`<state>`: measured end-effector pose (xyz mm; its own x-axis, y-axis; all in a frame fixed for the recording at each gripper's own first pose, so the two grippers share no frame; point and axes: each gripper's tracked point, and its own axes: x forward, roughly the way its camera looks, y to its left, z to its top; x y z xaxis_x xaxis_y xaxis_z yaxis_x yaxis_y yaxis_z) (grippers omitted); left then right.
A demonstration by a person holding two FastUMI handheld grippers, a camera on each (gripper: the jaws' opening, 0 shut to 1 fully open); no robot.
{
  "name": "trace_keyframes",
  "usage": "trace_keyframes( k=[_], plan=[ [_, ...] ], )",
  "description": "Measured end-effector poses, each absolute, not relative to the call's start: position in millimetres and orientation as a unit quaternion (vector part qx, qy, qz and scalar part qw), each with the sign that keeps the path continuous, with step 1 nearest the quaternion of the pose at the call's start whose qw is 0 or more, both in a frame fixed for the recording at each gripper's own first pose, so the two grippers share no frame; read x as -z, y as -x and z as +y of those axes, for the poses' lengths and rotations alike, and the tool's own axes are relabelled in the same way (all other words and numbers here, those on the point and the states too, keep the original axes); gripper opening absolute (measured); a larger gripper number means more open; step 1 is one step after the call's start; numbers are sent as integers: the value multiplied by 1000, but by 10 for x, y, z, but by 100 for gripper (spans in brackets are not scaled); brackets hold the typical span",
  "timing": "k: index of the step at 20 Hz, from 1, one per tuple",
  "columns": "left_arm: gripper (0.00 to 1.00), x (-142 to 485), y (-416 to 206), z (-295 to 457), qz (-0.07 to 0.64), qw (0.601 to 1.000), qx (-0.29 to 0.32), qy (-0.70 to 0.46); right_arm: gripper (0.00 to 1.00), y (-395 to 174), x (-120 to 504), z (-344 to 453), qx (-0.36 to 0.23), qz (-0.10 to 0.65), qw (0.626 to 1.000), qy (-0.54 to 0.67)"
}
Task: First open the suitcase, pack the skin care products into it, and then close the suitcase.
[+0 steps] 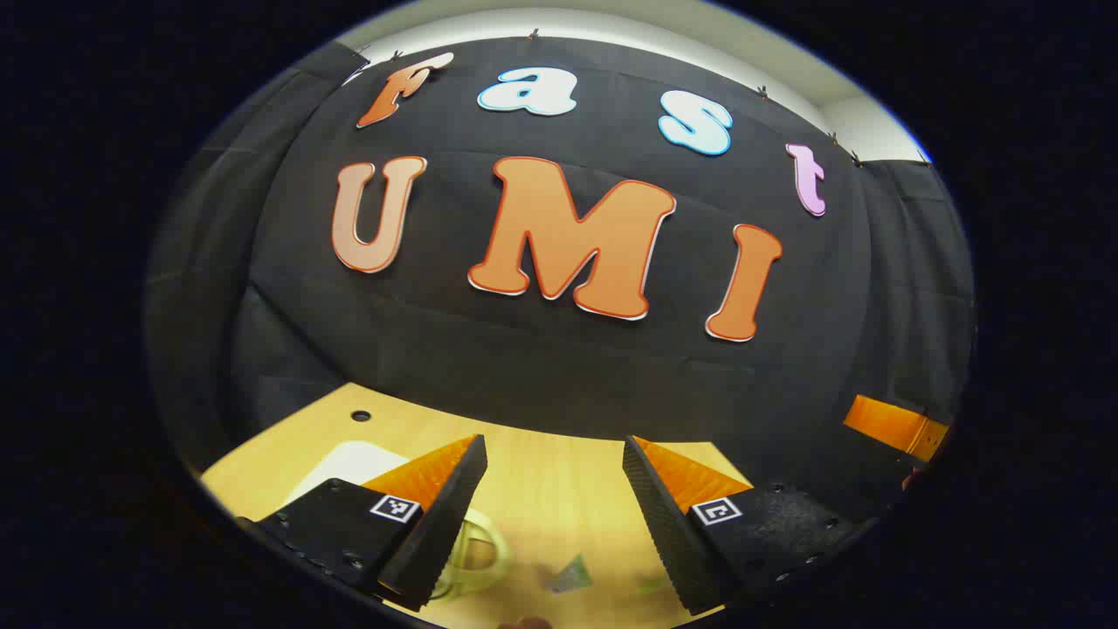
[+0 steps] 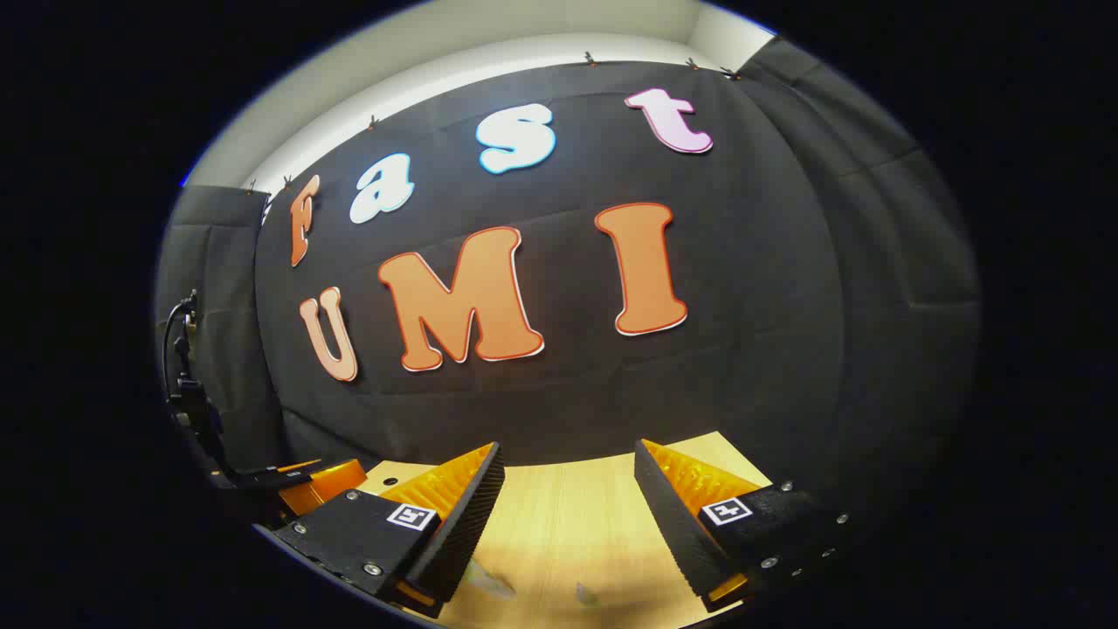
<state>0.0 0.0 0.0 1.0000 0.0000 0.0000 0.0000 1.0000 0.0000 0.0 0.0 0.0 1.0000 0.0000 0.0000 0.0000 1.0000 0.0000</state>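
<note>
Pale yellow wood makes up the table (image 1: 559, 489), and both claws hang above its far edge, facing the black cloth wall. In the left gripper view the left claw (image 1: 555, 476) stands with its jaws wide apart and nothing between them; below its left finger sits a small round pale-green container (image 1: 479, 552), half hidden by that finger, so its contents cannot be made out. Beside it lies a small greenish-grey item (image 1: 569, 577), blurred and cut off near the bottom rim, possibly one of the skin care products. A white flat object (image 1: 349, 463) lies further left on the table, partly covered by the claw body, and a dark round hole (image 1: 361, 416) marks the tabletop. In the right gripper view the right claw (image 2: 568, 476) is likewise spread open and empty, with two faint pale smudges (image 2: 489, 584) on the wood beneath it, too blurred to name. At that view's left edge part of the other gripper (image 2: 297, 480) shows with a black cable above it.
</note>
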Motion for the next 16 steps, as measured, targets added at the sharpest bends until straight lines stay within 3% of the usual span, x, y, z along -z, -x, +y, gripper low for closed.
trace_keyframes(
  k=[4,9,12,13,14,16],
  plan=[
    [97,-55,17,390,16,1000,4,-19,95,-1,133,201,28,3,999,17],
    [97,-220,153,682,-20,999,1,-28,95,103,216,387,56,-4,997,58],
    [97,-331,217,790,-38,998,-22,-42,95,150,240,479,44,1,997,61],
    [97,-378,231,782,-46,998,-28,-42,100,167,231,478,41,2,997,65],
    [97,-397,234,765,-50,997,-36,-45,95,146,229,451,37,4,997,69],
    [97,-385,267,759,-52,996,-55,-56,95,151,249,398,24,17,997,68]
  ],
)
